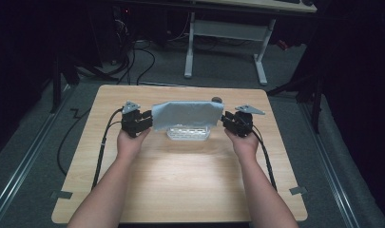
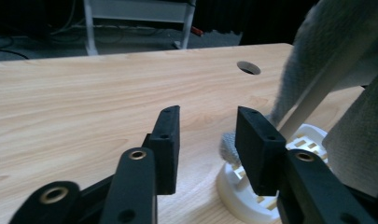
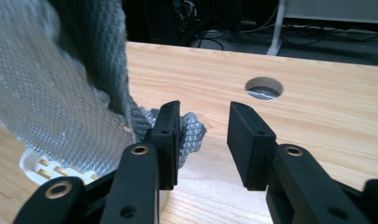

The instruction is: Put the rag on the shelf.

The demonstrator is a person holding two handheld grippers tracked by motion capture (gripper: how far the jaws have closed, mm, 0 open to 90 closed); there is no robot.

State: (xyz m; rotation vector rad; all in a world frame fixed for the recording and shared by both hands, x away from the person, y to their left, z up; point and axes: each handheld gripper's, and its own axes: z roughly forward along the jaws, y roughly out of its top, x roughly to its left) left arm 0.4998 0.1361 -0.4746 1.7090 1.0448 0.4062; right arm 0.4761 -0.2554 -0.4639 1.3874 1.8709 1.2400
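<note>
**Operator A:** State the position of the cloth.

**Operator B:** The grey cloth (image 1: pixel 184 114) hangs draped over the white slatted rack (image 1: pixel 189 134) at the table's middle. Its long axis runs left to right, spanning the gap between both grippers. It appears supported by the rack's upright bar (image 2: pixel 312 93), not by any jaw.

**Operator A:** Gripper states?

**Operator B:** The left gripper (image 2: pixel 207 135) stands partly open with nothing between its jaws; the cloth's lower corner lies just behind the right-hand jaw. The right gripper (image 3: pixel 203 135) is likewise parted and empty; the cloth's edge hangs just beside and behind its left-hand jaw.

**Operator A:** Which hand is nearer?

**Operator B:** Neither noticeably. Each gripper sits just beside its own end of the cloth, the left gripper (image 1: pixel 137 121) and right gripper (image 1: pixel 237 123) facing inward.

**Operator A:** Rack contents?

**Operator B:** Nothing visible beneath the cloth; the tray (image 3: pixel 37 168) looks bare. A cable hole (image 3: pixel 264 87) in the table (image 1: pixel 180 190) lies beyond.
</note>
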